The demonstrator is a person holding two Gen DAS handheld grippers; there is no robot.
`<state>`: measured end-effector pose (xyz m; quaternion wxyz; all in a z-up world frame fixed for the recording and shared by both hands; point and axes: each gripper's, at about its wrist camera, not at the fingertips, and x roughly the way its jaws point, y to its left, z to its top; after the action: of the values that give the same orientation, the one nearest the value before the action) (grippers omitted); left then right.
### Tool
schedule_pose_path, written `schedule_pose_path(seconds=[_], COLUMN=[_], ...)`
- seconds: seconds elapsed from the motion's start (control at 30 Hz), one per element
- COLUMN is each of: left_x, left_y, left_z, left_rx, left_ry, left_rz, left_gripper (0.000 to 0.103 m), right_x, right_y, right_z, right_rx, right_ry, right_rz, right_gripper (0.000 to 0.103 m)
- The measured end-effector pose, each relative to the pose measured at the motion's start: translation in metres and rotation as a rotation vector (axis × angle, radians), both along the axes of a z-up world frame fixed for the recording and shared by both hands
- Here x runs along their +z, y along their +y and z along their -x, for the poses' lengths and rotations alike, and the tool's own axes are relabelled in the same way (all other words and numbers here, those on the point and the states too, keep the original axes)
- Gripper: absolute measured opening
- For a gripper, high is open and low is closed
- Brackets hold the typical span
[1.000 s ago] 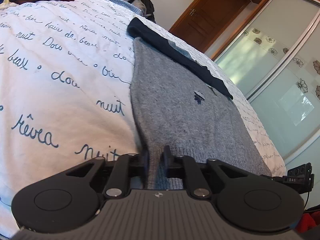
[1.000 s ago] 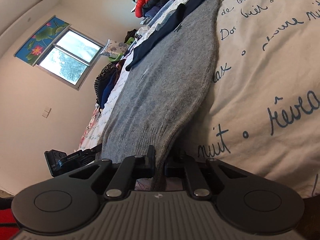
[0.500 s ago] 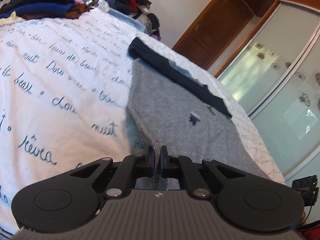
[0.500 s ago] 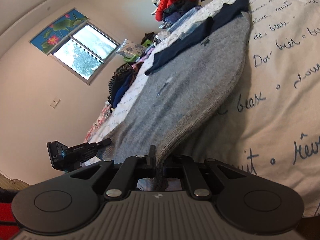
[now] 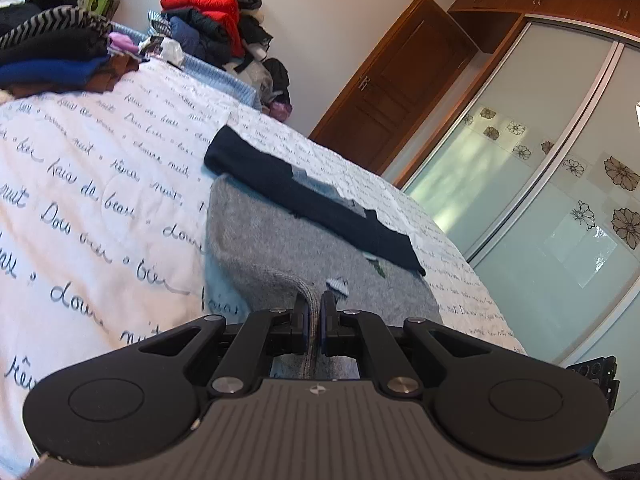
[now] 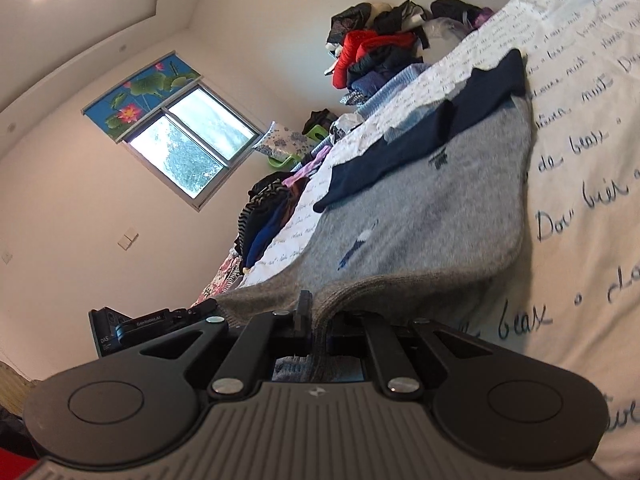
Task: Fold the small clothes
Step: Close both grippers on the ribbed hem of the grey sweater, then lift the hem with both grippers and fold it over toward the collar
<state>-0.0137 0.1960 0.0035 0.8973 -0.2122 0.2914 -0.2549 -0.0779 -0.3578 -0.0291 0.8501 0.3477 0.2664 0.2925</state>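
1. Left wrist view: left gripper [image 5: 315, 312] at lower centre, jaws narrow, pinching the ribbed hem of the grey sweater [image 5: 280, 252].
2. Sweater runs from the gripper up toward frame centre, lying on the bed [image 5: 100, 200]; the pinched hem is raised off the cover in a ridge.
3. Navy collar band [image 5: 312, 204] crosses the sweater's far end on a diagonal, centre of frame.
4. Bed cover is white with dark handwritten script.
5. Folded clothes stack [image 5: 52, 64] at upper left; red and dark clothes pile [image 5: 212, 20] at upper centre; wooden door [image 5: 400, 84] and frosted wardrobe doors [image 5: 540, 184] at right.
6. Right wrist view: right gripper [image 6: 318, 322] at lower centre, jaws narrow, clamped on the sweater [image 6: 420, 216] hem; knit drapes over the right-hand finger.
7. Hem edge stretches leftward to the other gripper [image 6: 152, 320], seen at lower left.
8. Window [image 6: 188, 144] at upper left of that view; clothes pile [image 6: 372, 48] at top centre.
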Motion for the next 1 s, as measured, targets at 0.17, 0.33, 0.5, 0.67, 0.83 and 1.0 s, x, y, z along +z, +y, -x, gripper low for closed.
schedule_pose_path(seconds=[0.17, 0.33, 0.5, 0.67, 0.83, 1.0], left_x=[0.014, 0.023, 0.036, 0.051, 0.064, 0.072], left_y=[-0.013, -0.023, -0.022, -0.023, -0.033, -0.045], left_z=[-0.008, -0.019, -0.039, -0.061, -0.085, -0.111], left_rx=[0.014, 0.032, 0.076, 0.102, 0.112, 0.127], left_ry=[-0.045, -0.060, -0.061, -0.076, -0.093, -0.107], left_rz=[-0.013, 0.000, 0.014, 0.014, -0.014, -0.041], left_gripper=[0.006, 0.006, 0.006, 0.006, 0.006, 0.006], right_x=[0.014, 0.025, 0.035, 0.043, 0.046, 0.050], right_y=[0.001, -0.005, -0.017, -0.025, -0.032, -0.040], right_z=[-0.010, -0.021, -0.039, -0.061, -0.087, -0.112], right_rx=[-0.016, -0.040, -0.075, -0.103, -0.139, -0.173], right_ry=[-0.037, -0.068, -0.095, -0.112, -0.129, -0.149], right_rz=[0.035, 0.036, 0.024, 0.018, 0.010, 0.008], right_gripper=[0.006, 0.006, 0.006, 0.006, 0.006, 0.006])
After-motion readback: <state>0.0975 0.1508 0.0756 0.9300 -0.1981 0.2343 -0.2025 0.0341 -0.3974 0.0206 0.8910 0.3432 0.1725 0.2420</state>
